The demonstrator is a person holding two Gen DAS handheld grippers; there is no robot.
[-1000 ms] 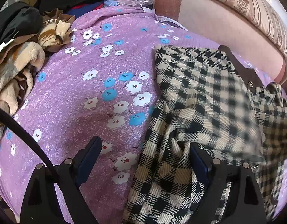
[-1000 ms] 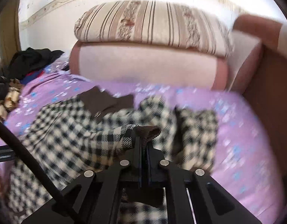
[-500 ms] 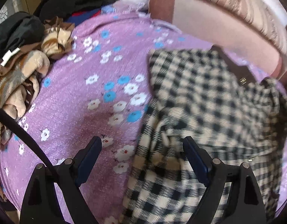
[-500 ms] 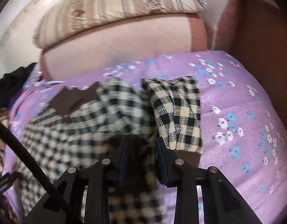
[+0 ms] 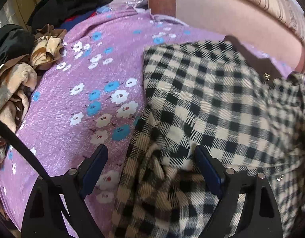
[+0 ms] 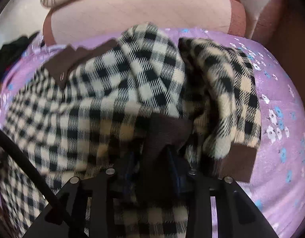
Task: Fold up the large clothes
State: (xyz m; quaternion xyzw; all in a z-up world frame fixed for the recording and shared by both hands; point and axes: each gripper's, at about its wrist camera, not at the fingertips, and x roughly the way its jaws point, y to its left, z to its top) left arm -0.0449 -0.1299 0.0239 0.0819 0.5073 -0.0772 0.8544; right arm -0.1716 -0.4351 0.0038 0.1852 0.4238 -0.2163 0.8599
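Your checked coat [image 5: 222, 103] lies spread on the purple bedspread [image 5: 73, 99], its length running near to far, collar [image 6: 77, 61] at the far end. Your left gripper [image 5: 150, 164] has its fingers spread wide, straddling the coat's rumpled left edge. Your right gripper [image 6: 150, 158] has a brown cuff [image 6: 166, 130] between fingers not fully closed. Open bedspread lies left and right; a clothes heap [image 5: 11, 83] crowds the far left.
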